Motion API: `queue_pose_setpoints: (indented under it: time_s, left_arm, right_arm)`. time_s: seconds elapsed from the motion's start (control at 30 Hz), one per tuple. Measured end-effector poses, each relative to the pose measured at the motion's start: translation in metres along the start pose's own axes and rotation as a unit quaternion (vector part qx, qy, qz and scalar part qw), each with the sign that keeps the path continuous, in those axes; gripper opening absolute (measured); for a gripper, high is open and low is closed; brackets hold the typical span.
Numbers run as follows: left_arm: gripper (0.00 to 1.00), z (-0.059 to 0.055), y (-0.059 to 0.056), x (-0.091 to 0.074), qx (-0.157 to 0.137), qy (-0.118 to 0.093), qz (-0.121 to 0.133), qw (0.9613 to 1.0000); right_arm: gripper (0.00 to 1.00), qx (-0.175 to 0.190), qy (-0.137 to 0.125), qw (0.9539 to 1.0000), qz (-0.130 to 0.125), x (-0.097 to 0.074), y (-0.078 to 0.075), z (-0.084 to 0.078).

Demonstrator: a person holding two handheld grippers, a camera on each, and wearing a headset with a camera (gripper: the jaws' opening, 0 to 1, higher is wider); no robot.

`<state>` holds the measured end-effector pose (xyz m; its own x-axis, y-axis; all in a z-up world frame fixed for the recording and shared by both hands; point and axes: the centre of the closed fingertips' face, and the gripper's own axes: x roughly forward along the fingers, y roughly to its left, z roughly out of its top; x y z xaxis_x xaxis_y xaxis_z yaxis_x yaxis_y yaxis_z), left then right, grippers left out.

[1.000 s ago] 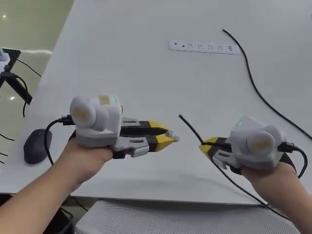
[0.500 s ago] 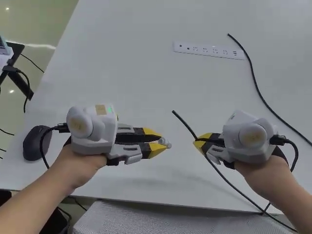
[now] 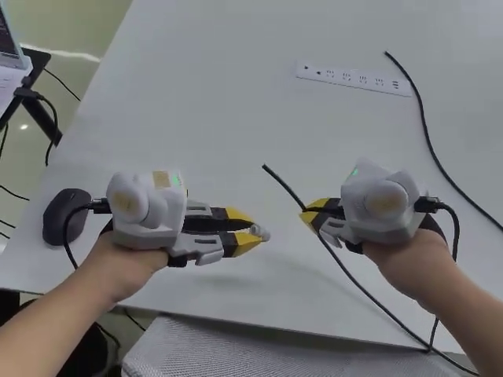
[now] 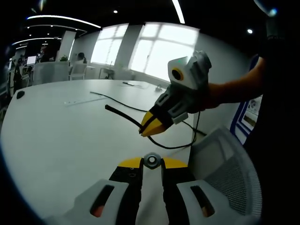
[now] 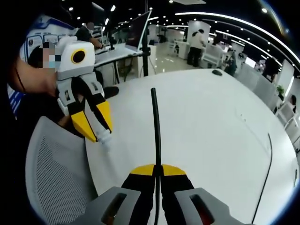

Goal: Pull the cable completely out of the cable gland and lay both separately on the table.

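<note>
The left gripper [image 3: 248, 231] clamps the cable gland [image 4: 151, 160]; beside the gland, the right gripper [image 3: 308, 217] clamps the freed cable [image 5: 155, 122] for separate laying.

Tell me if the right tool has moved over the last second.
Yes. Judged against the power strip, the right tool has shifted left, from under the strip's middle to under its left end, and slightly nearer it.

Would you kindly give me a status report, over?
Left gripper shut on cable gland. Right gripper shut on cable, end out of gland. Both held above table. Power strip far back.
</note>
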<state>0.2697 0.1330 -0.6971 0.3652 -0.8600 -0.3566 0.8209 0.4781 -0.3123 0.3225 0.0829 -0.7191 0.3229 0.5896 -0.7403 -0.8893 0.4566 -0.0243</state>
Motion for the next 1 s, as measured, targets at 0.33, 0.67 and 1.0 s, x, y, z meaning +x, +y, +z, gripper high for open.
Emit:
queue_pose_setpoints:
  time_s: [0.33, 0.67, 1.0]
  left_arm:
    - [0.15, -0.017, 0.011, -0.005, -0.006, 0.002, 0.011, 0.9999]
    - [0.15, -0.034, 0.019, -0.010, -0.015, 0.005, 0.020, 0.9997]
    - [0.15, -0.060, 0.029, -0.008, -0.024, 0.015, 0.028, 0.9992]
  right_arm:
    - [0.00, -0.029, 0.020, 0.9993, 0.013, 0.028, 0.003, 0.005]
    - [0.00, -0.046, 0.031, 0.9982, 0.024, 0.057, 0.002, 0.012]
    - [0.00, -0.093, 0.060, 0.9928, 0.047, 0.086, 0.015, 0.003]
